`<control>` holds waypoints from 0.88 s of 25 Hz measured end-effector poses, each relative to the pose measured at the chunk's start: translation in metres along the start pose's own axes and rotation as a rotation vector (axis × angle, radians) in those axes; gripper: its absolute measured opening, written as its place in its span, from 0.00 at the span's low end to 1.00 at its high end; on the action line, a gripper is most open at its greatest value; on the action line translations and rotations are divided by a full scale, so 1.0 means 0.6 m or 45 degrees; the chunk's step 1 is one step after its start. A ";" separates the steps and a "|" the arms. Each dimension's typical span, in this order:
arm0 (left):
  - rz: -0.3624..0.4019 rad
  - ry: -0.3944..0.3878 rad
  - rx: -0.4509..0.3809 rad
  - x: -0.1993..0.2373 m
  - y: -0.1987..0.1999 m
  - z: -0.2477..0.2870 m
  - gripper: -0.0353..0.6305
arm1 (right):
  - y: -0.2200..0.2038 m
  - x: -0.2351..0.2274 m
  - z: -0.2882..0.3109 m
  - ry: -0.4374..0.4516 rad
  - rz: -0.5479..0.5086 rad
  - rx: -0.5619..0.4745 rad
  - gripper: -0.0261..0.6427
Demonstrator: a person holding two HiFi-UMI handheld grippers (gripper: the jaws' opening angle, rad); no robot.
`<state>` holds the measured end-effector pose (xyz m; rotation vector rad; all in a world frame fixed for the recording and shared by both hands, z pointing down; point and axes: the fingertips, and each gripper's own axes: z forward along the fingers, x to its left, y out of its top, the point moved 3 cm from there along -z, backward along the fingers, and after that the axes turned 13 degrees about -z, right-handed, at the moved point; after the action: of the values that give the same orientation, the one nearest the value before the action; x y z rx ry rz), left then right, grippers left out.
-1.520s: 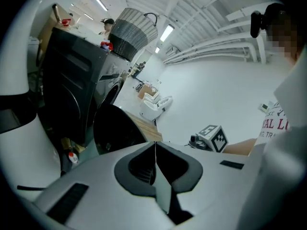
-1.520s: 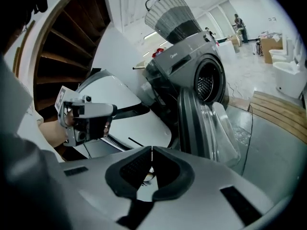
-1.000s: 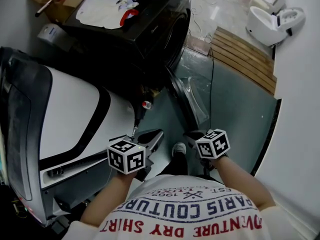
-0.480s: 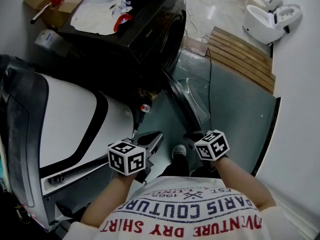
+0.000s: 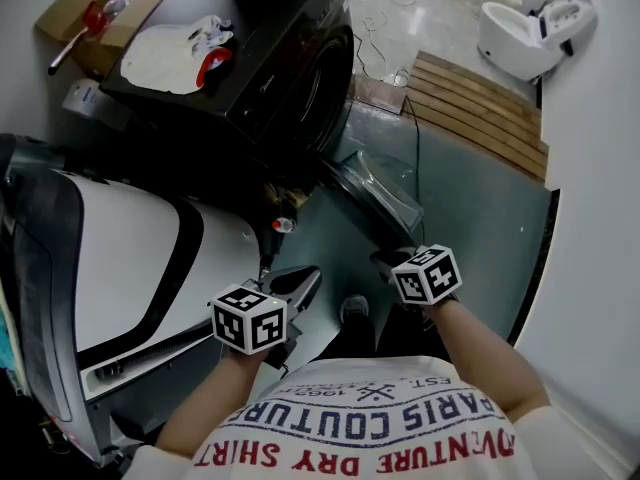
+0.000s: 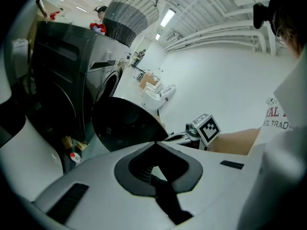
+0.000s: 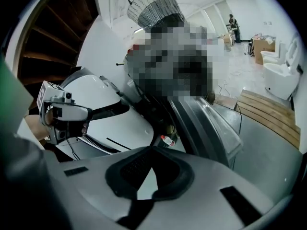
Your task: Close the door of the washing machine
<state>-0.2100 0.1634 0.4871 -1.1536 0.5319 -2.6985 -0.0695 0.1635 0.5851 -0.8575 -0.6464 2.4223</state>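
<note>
The black washing machine stands at the top of the head view, with its round door swung open toward me. My right gripper is shut and empty, its tip just in front of the door's near edge; I cannot tell whether it touches. In the right gripper view the door rises just beyond the closed jaws. My left gripper is also shut on nothing, left of the door. Its own view shows the dark door past the jaw tips.
A white appliance lies at my left. A small red-capped bottle sits on the floor between it and the machine. A wooden pallet and white toilets are at the back right. A white cloth lies on the machine.
My right gripper has edged forward toward the open door. The left gripper has stayed about where it was. The door still stands open.
</note>
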 end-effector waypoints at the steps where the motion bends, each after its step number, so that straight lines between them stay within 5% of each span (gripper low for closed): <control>1: -0.001 0.008 -0.001 -0.005 0.005 0.006 0.10 | 0.003 -0.010 -0.005 0.004 0.004 -0.003 0.07; 22: -0.148 0.138 -0.137 -0.106 0.165 0.173 0.10 | 0.097 -0.229 -0.079 0.171 -0.072 0.045 0.07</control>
<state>-0.0901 0.0630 0.4733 -1.1008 0.6523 -2.8772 0.0400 0.0518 0.5796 -0.9647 -0.5678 2.2958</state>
